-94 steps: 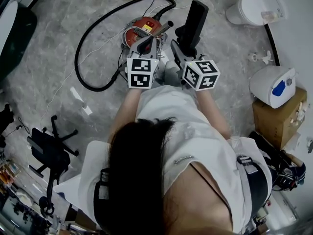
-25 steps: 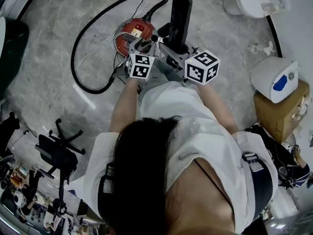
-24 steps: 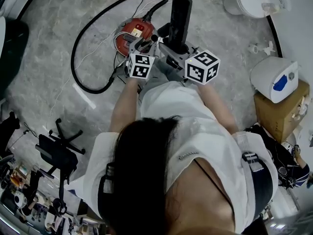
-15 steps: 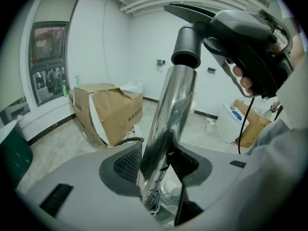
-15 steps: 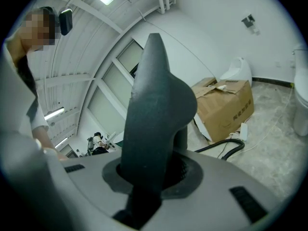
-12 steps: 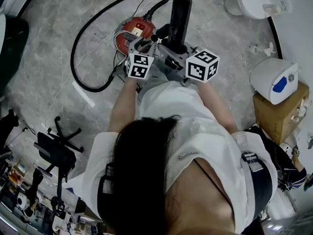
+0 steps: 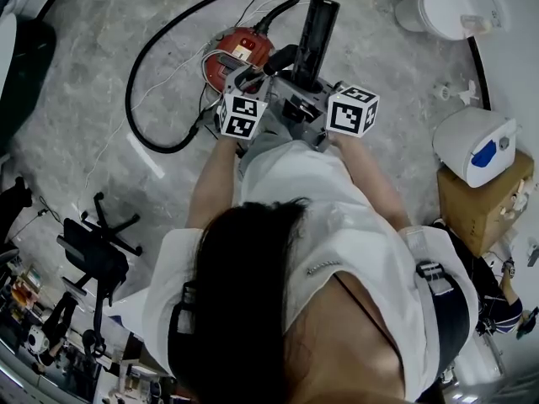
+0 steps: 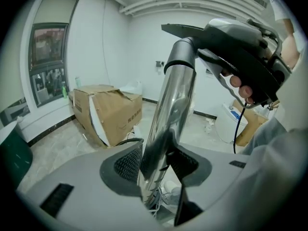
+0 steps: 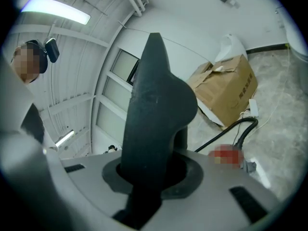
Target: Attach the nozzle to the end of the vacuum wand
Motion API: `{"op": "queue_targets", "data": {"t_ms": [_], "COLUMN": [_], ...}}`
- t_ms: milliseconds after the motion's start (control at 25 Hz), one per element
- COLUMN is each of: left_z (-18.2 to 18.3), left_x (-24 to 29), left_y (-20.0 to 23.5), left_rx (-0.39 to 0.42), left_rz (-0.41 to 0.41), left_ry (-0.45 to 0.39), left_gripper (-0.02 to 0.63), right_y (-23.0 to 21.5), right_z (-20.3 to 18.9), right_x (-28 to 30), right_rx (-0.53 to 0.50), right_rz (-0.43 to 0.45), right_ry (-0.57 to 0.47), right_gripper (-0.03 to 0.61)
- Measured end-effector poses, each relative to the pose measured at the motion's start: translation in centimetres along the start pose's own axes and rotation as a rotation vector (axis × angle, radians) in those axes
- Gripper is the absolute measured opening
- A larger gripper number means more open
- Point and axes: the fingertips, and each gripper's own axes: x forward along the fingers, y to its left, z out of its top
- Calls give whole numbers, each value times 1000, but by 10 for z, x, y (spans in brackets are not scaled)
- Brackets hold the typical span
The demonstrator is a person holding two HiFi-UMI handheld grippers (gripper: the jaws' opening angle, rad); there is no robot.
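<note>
In the left gripper view a chrome vacuum wand point(image 8: 168, 114) runs up between my left gripper's point(image 8: 156, 170) pads, which press on it. Its top end enters the grey neck point(image 8: 180, 57) of the black nozzle point(image 8: 185, 30). My right gripper point(image 9: 154, 182) is shut on that nozzle point(image 9: 154, 100), which fills its view. From the head view, the nozzle point(image 7: 318, 23) stands above both grippers, leaning slightly right, with the wand end point(image 7: 280, 59) at its base. The left gripper point(image 7: 253, 78) and right gripper point(image 7: 301, 87) sit close together in front of the person.
A red vacuum canister point(image 7: 240, 53) lies on the floor behind the grippers, its black hose point(image 7: 160, 40) looping left. A toilet point(image 7: 455, 7) is at top right, a white appliance point(image 7: 472, 146) on a cardboard box point(image 7: 484, 196) at right, an office chair point(image 7: 93, 251) at lower left.
The right gripper has rolled, and the nozzle now leans a little to the right instead of standing straight. The left gripper and wand have stayed in place.
</note>
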Motion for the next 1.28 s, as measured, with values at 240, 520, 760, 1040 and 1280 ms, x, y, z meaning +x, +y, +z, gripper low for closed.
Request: {"op": "queue_targets", "data": {"t_ms": [240,520,760,1040,1280], "left_z": [-2,-4,-4,-5,-6], "left_x": [-2,-7,-7,-8,-6], "left_y": [-7,-8,-9,-11,-12], "left_rx": [-7,1,9,14,18], "left_rz": [-5,-9,-9,-12,-13], "left_ry": [-8,-17,-14,-15,-6], "left_gripper": [175,175,173,173,172], "right_y": [2,-1,6,13,13], "right_z": [-12,-13,-18,-31,-34], "right_x": [-1,-4,-2,0,1], "right_rx": [31,229,216,106,11], "right_rz": [34,130,153,115,67], "right_ry": [47,71,157,238,286], "right_gripper": [97,97,93,87,87]}}
